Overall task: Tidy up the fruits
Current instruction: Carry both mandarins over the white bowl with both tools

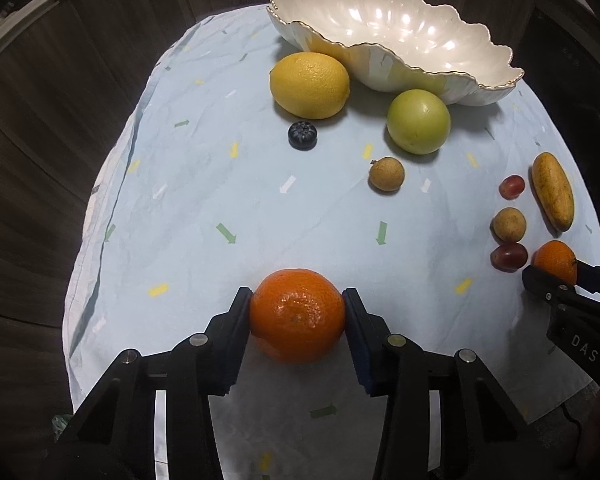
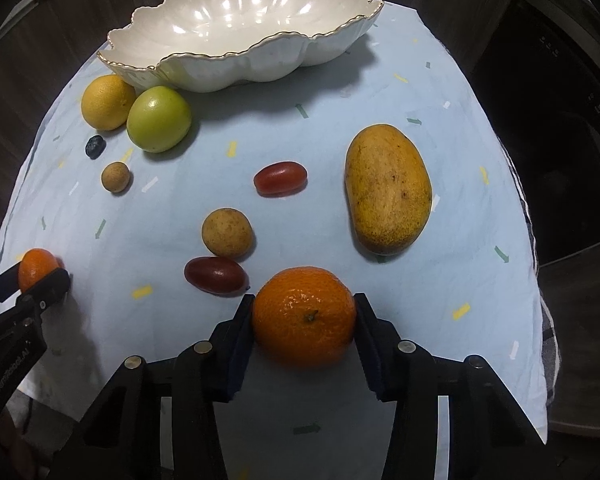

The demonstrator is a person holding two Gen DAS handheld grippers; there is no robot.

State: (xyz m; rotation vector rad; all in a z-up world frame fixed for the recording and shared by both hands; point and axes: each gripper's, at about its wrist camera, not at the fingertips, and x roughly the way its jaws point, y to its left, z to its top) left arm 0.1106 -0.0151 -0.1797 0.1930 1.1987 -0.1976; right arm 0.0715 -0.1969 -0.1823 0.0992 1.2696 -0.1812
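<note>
Left gripper (image 1: 298, 314) clenched on orange (image 1: 297, 314), fingers on opposite sides for centred hold. Right gripper (image 2: 304, 316) likewise grasping second orange (image 2: 304, 316). Both low over desk near front edge. Bowl (image 1: 396, 24) at far edge, nothing in it: likely destination. Lemon (image 1: 309, 84), green fruit (image 1: 418, 121), mango (image 2: 387, 188) loose on cloth (image 1: 204, 184), awaiting sorting.

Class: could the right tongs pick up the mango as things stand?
Probably not yet. The right tongs are already shut on an orange, so they have no free grip. The path to the mango itself looks free.
</note>
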